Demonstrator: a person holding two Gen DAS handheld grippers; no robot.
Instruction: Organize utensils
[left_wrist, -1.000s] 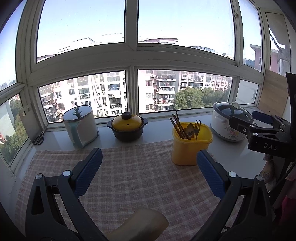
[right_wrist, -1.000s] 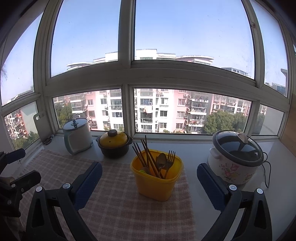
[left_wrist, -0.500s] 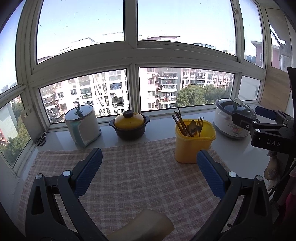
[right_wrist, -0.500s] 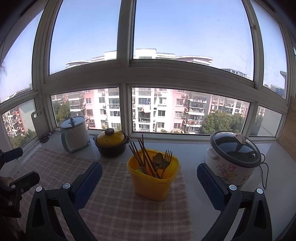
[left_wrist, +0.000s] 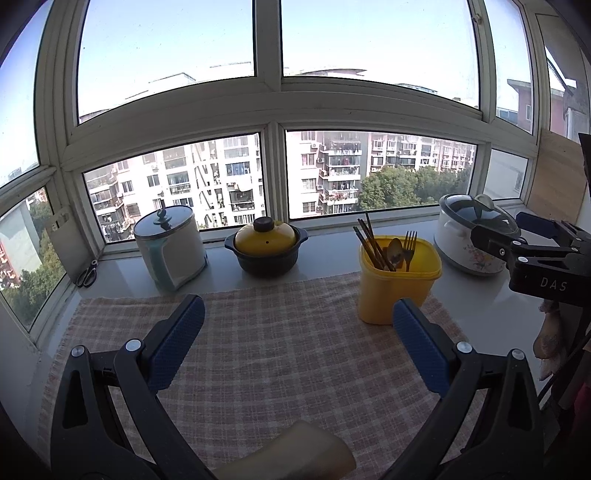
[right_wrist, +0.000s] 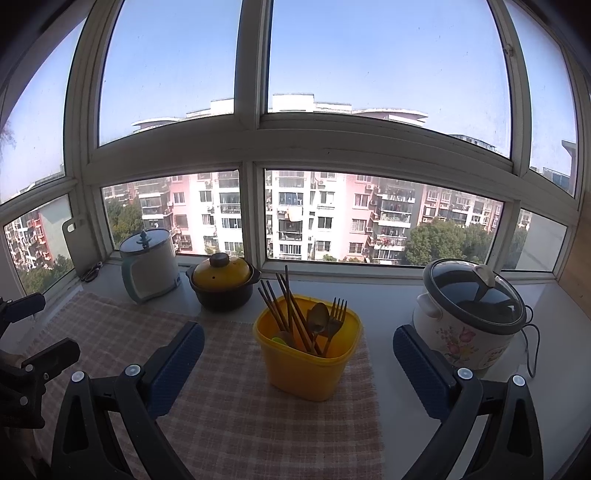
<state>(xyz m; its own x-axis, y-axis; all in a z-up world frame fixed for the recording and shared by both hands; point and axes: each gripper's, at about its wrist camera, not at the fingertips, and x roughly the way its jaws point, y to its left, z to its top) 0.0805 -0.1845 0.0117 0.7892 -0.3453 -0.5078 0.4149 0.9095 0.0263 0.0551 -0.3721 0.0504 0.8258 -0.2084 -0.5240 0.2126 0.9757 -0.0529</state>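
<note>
Both grippers empty, jaws spread wide: left gripper (left_wrist: 297, 338) over the checked cloth (left_wrist: 258, 350), right gripper (right_wrist: 297, 354) facing the yellow tub (right_wrist: 306, 360), which stands on the cloth's right end

In the tub I count one fork (right_wrist: 334, 321), one spoon (right_wrist: 318, 319), several dark chopsticks (right_wrist: 286, 314) (exact number unclear; they overlap). All thin, stiff, light, probably slick. I judge the exposed upper ends best to pinch, one piece at a time; the light tub may tip

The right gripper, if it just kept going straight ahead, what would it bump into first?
Most likely the yellow utensil holder, standing between the open right gripper's fingers just ahead; depth is hard to judge in this view.
</note>
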